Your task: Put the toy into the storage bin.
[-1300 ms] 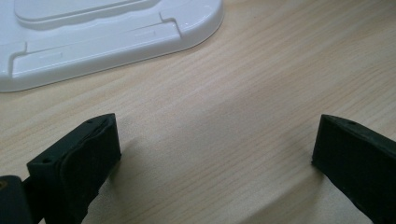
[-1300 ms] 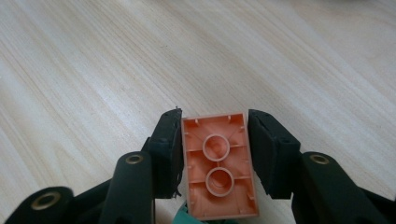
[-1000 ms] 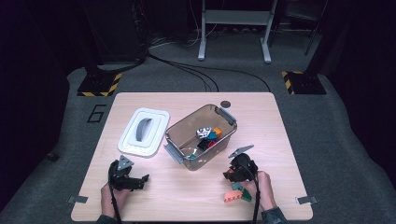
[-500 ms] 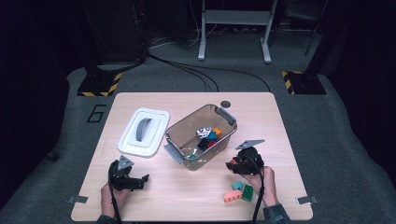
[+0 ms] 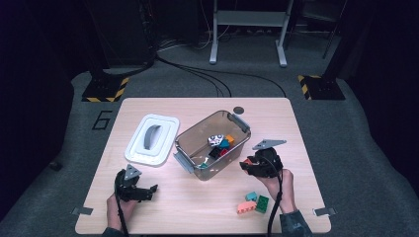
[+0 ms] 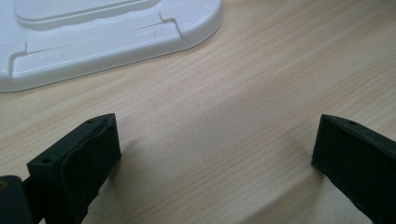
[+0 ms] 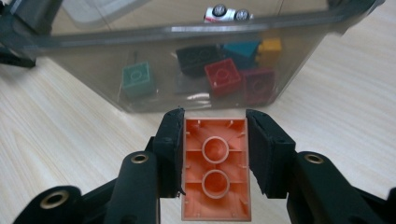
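My right gripper is shut on an orange two-stud brick, underside toward the camera, just in front of the smoky clear bin. Red, teal, green, dark and yellow bricks and a small toy car lie inside the bin. In the high view the right gripper hovers by the bin's near right corner. My left gripper rests on the table at the front left. Its jaws stand wide apart, and the left gripper has only bare wood between them.
The bin's white lid lies flat left of the bin, just beyond the left gripper; the lid is also close in the left gripper view. A teal brick, a green brick and a salmon brick sit loose near the front right edge.
The right gripper has moved away from the loose bricks toward the bin, carrying the orange brick. The left gripper has stayed put.
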Tool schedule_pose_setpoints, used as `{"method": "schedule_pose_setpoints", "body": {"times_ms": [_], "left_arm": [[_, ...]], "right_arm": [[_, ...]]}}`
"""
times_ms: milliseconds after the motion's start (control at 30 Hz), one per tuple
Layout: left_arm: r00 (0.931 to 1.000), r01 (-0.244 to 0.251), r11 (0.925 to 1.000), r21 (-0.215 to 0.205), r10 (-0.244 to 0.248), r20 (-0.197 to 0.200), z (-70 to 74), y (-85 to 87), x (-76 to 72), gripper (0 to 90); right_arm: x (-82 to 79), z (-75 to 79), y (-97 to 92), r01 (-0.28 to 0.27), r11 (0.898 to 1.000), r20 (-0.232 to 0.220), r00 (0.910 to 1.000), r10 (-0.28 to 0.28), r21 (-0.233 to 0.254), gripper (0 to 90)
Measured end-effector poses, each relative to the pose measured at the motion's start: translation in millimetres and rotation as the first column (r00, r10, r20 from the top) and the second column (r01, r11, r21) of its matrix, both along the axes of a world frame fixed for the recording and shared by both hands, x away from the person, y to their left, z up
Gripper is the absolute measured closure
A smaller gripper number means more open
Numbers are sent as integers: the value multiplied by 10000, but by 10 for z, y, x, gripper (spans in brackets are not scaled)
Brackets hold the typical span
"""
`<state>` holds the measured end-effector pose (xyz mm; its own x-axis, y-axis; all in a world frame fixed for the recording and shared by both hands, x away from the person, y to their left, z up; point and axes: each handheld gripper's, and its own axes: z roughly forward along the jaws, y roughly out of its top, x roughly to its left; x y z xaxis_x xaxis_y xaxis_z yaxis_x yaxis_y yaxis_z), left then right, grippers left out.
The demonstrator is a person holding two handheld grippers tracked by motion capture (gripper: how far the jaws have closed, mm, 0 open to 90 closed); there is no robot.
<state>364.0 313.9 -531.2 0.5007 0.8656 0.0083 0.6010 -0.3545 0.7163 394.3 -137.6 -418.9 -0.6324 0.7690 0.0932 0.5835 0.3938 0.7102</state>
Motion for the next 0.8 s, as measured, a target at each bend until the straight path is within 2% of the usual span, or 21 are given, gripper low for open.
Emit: {"method": "schedule_pose_setpoints", "body": {"times_ms": [300, 800], "left_arm": [[10000, -5, 10000, 34, 5, 36, -2, 1, 0, 8], [10000, -5, 10000, 38, 5, 31, -1, 1, 0, 8]], "right_arm": [[88, 273, 39, 18, 10000, 630, 9980, -17, -19, 585], [337, 511, 21, 581, 9983, 1259, 9904, -569, -58, 585]]}}
